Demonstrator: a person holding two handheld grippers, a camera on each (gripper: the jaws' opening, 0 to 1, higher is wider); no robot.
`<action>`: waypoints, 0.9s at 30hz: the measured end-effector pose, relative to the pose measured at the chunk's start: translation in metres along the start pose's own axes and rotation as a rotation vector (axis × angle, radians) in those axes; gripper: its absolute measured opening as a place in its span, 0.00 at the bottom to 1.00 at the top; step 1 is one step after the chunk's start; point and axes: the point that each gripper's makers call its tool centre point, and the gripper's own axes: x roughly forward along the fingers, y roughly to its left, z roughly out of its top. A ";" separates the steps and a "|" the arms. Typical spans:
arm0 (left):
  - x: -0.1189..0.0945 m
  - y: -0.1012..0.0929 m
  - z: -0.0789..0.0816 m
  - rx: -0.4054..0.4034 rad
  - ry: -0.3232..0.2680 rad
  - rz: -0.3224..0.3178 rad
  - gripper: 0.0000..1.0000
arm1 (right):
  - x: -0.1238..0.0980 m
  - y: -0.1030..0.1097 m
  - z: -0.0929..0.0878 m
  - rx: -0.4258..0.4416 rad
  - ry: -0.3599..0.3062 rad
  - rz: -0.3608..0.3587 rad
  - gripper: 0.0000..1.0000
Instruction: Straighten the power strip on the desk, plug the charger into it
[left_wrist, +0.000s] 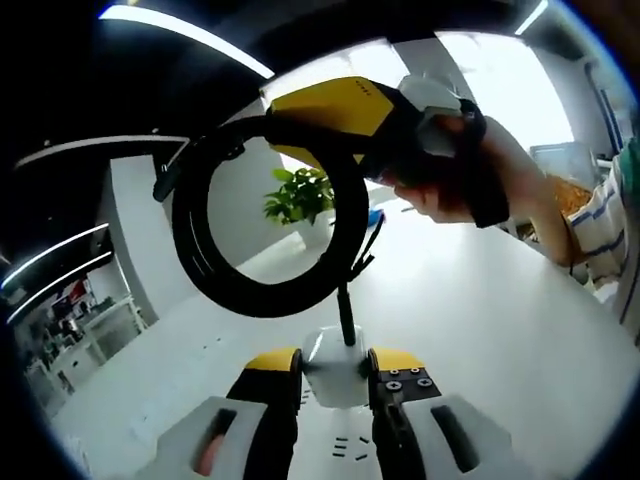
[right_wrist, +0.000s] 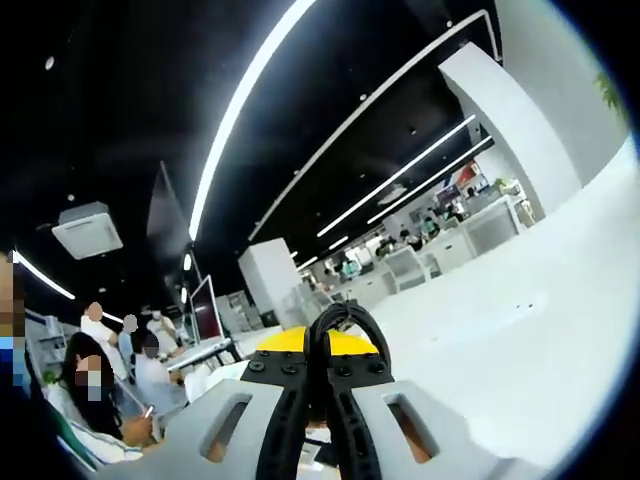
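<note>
My left gripper (left_wrist: 335, 372) clamps the white charger (left_wrist: 337, 368), its black cable (left_wrist: 262, 210) looping toward 12 o'clock. My right gripper (right_wrist: 318, 385) pinches that cable (right_wrist: 345, 320) over the white desk (right_wrist: 520, 330).

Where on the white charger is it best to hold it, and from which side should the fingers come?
Grip the white charger on its two flat side faces, as the left gripper does now, approaching from the cable end's opposite sides. The cable leaves from the far face, so probably keep that face free.

charger (left_wrist: 336, 368) white | cable (left_wrist: 262, 215) black | tool (left_wrist: 336, 362) yellow pads (black-backed)
</note>
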 end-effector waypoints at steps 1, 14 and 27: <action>0.000 -0.001 0.000 0.005 0.001 -0.001 0.26 | -0.001 0.001 0.000 -0.003 0.001 -0.004 0.02; 0.004 -0.003 -0.004 0.015 0.016 -0.017 0.26 | -0.003 -0.006 -0.005 0.040 0.004 0.000 0.03; 0.006 -0.004 -0.011 0.021 0.035 -0.023 0.25 | -0.001 -0.009 -0.014 -0.156 0.069 0.035 0.07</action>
